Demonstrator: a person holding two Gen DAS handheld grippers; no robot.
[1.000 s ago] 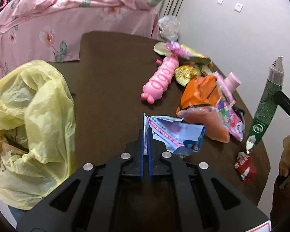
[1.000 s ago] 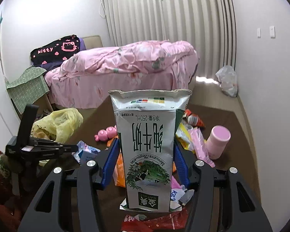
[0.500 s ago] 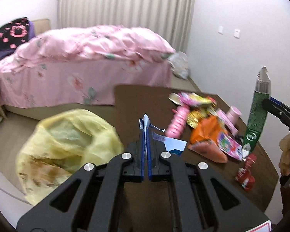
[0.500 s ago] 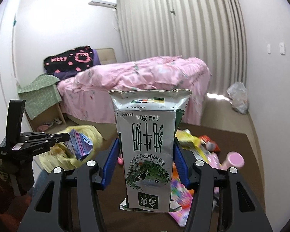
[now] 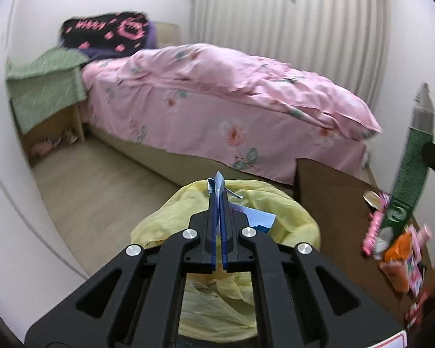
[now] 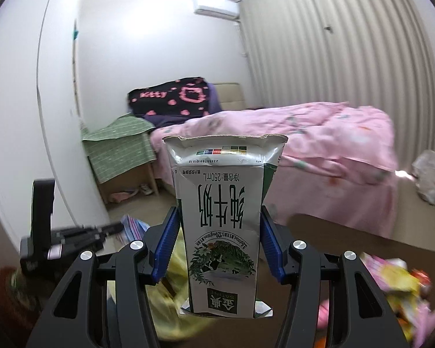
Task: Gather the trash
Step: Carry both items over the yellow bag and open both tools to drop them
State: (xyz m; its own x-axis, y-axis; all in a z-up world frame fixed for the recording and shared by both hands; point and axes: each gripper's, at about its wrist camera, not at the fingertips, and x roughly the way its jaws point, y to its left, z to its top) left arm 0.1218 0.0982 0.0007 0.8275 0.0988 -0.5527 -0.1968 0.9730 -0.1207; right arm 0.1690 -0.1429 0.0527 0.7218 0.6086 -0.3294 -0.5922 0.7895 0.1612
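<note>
My left gripper is shut on a blue and white wrapper and holds it above the open yellow trash bag. My right gripper is shut on a flattened green and white milk carton, held upright above the brown table. The carton also shows at the right edge of the left wrist view. The left gripper with the wrapper shows at lower left in the right wrist view, over the yellow bag.
Several pieces of trash lie on the brown table: a pink toy, an orange packet, colourful wrappers. A pink bed stands behind, with a green-covered nightstand at left. A white plastic bag lies on the floor.
My left gripper has lifted the wrapper off the table and swung it left over the yellow bag. My right gripper has risen and turned left with the carton.
</note>
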